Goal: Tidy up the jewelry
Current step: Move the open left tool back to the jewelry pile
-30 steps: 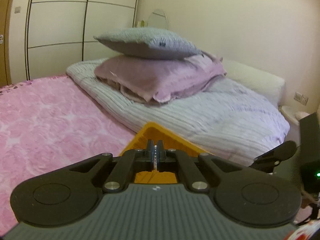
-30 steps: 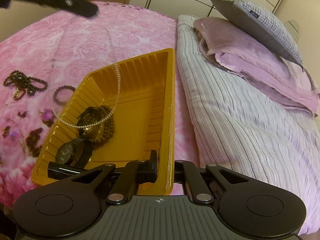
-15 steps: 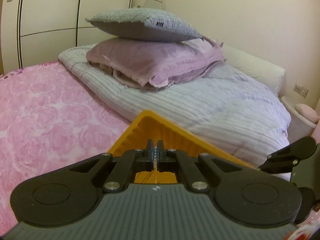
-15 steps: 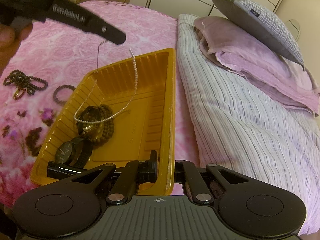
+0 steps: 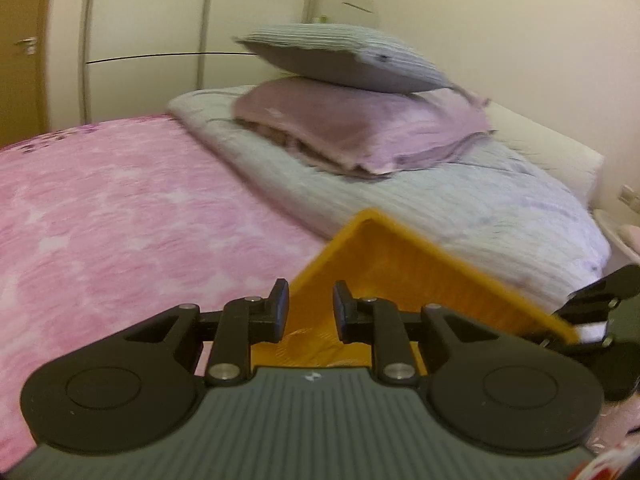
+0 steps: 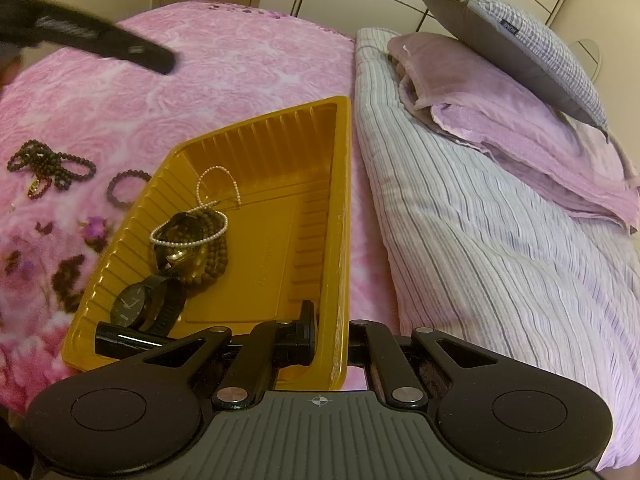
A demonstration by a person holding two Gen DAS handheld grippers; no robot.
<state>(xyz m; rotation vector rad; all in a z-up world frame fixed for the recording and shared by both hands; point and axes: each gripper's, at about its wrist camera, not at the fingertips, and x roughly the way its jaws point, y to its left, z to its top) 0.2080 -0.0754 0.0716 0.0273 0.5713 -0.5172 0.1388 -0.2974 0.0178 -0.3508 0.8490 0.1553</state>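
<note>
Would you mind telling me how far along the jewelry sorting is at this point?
Done: the pearl necklace, a black watch and a brown bead bracelet lie in the yellow tray. In hand: the right gripper pinches the tray's wall; the left gripper is opening with nothing between its jaws. Left: a dark bead necklace and a purple bracelet sit on the pink blanket.

**Tray on the bed, beads to its left**

The tray [image 6: 340, 184] lies on the bed [image 6: 240, 64]. In it, a pearl necklace [image 6: 192, 236] lies over a bead bracelet [image 6: 212, 256]; nearer, a wristwatch [image 6: 130, 304]. Left of the tray lie a bead necklace [image 6: 52, 164] and a small bracelet [image 6: 122, 192]. Pillows [image 6: 520, 92] lie right, behind.
</note>
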